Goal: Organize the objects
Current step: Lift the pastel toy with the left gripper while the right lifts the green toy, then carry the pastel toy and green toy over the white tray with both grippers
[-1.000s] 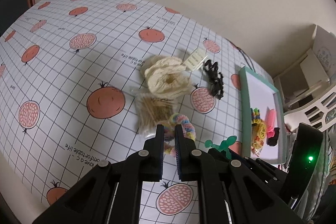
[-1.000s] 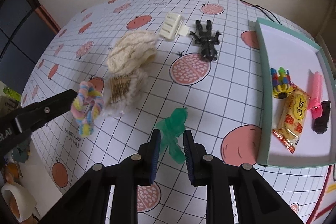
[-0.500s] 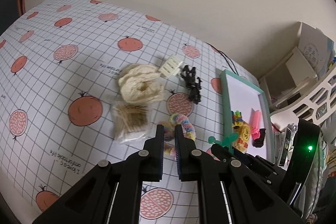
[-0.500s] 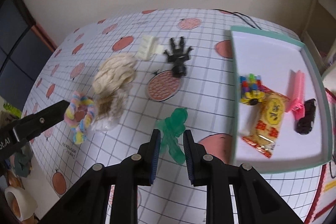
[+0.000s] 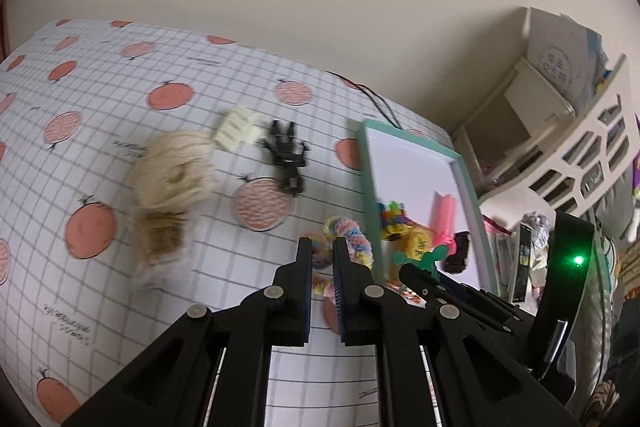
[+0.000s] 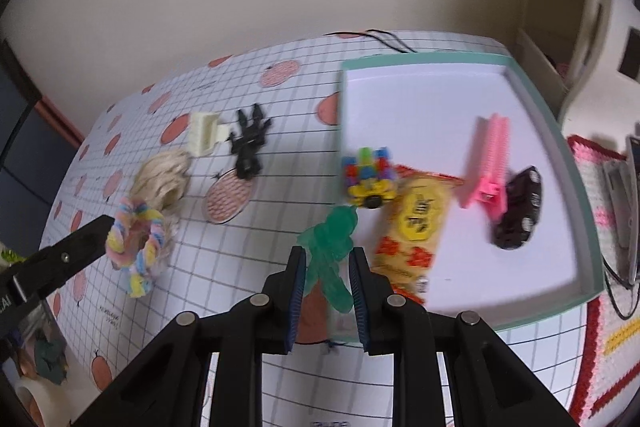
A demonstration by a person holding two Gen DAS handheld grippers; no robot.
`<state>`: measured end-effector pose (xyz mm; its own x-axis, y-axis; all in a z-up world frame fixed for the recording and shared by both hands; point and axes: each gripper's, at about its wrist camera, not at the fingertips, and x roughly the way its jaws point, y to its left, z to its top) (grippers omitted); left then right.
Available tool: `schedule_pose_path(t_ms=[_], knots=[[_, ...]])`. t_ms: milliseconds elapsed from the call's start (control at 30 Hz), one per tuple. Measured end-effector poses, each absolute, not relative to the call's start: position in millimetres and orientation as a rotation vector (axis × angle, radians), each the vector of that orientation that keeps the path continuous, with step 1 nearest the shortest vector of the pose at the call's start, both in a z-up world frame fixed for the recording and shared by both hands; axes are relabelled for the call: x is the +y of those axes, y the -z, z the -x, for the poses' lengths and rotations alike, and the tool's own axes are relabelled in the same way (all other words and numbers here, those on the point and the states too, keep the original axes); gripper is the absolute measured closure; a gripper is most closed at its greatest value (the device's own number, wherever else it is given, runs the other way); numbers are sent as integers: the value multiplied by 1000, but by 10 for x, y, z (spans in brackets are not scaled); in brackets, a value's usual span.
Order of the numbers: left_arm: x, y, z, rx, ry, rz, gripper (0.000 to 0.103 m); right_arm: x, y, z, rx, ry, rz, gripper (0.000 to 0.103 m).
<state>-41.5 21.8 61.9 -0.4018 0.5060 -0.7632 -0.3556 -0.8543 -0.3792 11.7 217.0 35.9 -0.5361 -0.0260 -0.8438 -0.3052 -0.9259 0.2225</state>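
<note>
My left gripper [image 5: 322,257] is shut on a pastel rainbow scrunchie [image 5: 348,237], held in the air just left of the teal-rimmed white tray [image 5: 367,163]. In the right wrist view the same scrunchie [image 6: 136,241] hangs at the left. My right gripper [image 6: 327,267] is shut on a translucent green figure [image 6: 332,247], above the tray's [image 6: 520,315] near left corner. Inside the tray lie a colourful block toy [image 6: 368,177], a yellow snack packet [image 6: 416,227], a pink comb [image 6: 490,167] and a dark toy car [image 6: 518,215].
On the pomegranate-print tablecloth [image 5: 100,99] lie a cream scrunchie [image 5: 174,173], a clear bag of brown sticks [image 5: 160,239], a cream hair claw [image 5: 236,129] and a black hair claw [image 5: 286,155]. A white shelf and basket [image 5: 580,131] stand to the right of the tray.
Both grippers have swung right toward the tray while keeping their loads. The green figure was over the tablecloth and now hangs at the tray's edge; the rainbow scrunchie has followed beside the rim.
</note>
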Motion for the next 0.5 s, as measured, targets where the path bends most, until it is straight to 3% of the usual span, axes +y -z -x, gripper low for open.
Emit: schedule_pose_path(t_ms=[500], knots=[[895, -526, 264, -183, -2123, 1266, 93, 2784, -285, -393, 615, -2449, 1317, 79]])
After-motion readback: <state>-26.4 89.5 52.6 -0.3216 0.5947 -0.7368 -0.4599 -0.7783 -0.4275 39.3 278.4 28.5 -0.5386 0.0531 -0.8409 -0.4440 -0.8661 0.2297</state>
